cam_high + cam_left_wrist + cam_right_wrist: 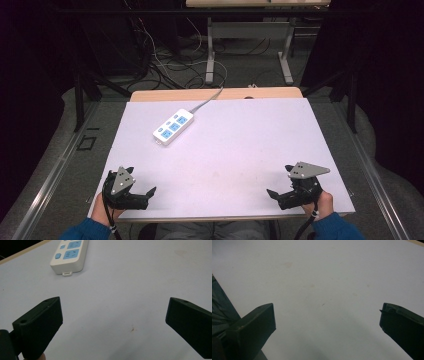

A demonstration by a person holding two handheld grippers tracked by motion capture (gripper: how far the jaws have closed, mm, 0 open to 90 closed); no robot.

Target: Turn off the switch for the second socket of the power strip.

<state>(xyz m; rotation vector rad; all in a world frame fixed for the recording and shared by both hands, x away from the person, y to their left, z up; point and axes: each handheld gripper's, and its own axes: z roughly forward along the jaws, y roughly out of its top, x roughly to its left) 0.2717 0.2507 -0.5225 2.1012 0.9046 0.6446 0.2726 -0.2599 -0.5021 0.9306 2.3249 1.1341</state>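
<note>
Power strip (pixel 173 127) untouched; both grippers' fingers (pixel 40 322) wide apart, empty.

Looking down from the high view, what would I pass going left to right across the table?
Left hand-held gripper → white power strip → right hand-held gripper, all on or over the pale table.

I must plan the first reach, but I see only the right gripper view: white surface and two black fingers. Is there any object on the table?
Observer: Yes, a white power strip with blue sockets lies on the far left part of the table.
Operator: Which gripper is closer to it?
Observer: The left gripper; the strip lies ahead of its fingers.
Operator: Is the left one holding something?
Observer: No, it is open with nothing between the fingers.
</note>
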